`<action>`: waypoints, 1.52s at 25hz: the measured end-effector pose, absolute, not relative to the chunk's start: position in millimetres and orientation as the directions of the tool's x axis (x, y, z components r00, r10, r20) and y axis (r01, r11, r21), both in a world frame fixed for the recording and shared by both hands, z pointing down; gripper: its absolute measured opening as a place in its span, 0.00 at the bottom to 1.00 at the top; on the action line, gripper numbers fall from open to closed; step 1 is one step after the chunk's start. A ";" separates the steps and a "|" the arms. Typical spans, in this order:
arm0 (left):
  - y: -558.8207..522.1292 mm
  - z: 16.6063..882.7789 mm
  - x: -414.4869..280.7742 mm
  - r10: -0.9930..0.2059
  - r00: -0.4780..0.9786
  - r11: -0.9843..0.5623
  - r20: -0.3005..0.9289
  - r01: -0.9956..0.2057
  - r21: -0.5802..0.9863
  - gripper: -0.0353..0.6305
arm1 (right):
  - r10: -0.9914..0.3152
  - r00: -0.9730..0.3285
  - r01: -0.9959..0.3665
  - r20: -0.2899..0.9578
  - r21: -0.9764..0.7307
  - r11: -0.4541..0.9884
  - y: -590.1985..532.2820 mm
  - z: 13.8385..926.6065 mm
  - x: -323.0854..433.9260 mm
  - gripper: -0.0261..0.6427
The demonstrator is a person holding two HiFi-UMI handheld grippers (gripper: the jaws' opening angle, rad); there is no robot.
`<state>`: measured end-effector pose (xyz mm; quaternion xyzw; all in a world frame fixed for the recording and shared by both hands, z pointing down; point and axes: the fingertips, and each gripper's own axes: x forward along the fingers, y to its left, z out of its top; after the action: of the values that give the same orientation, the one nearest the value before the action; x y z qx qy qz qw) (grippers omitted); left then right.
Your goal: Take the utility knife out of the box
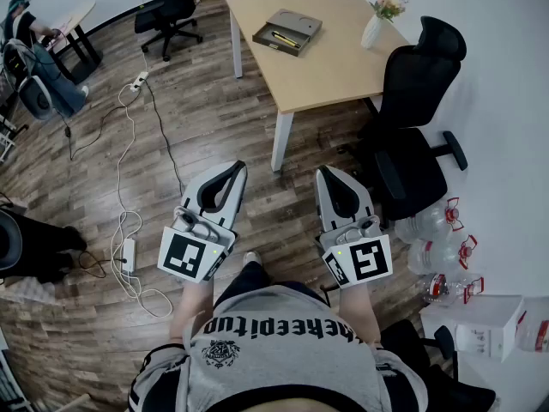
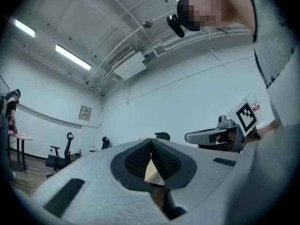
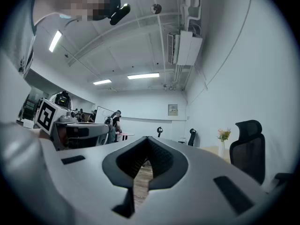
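Tongs (image 1: 236,169) (image 1: 325,175) well apart from probable knife (image 1: 286,37)

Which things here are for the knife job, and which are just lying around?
For the job: box, utility knife inside it, left gripper, right gripper.
Just lying around: vase of flowers, black office chair, water bottles, power strip.
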<state>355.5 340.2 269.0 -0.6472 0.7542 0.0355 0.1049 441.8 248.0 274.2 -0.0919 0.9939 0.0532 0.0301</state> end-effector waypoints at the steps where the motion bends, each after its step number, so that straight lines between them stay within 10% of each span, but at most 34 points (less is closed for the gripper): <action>1: 341.4 269.5 354.1 -0.969 -0.142 0.161 -0.204 -0.984 -0.080 0.08 | -0.178 -0.981 -0.185 -0.070 0.100 0.978 249.2 274.5 440.5 0.05; 38: 296.1 278.9 271.5 -0.975 -0.069 0.086 -0.210 -0.994 -0.073 0.08 | -0.233 -0.967 -0.243 -0.106 0.101 0.965 215.9 281.6 361.1 0.05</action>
<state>271.5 296.1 278.9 -0.6747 0.7296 0.0447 0.1023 361.1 215.9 281.6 -0.1202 0.9900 0.0566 0.0469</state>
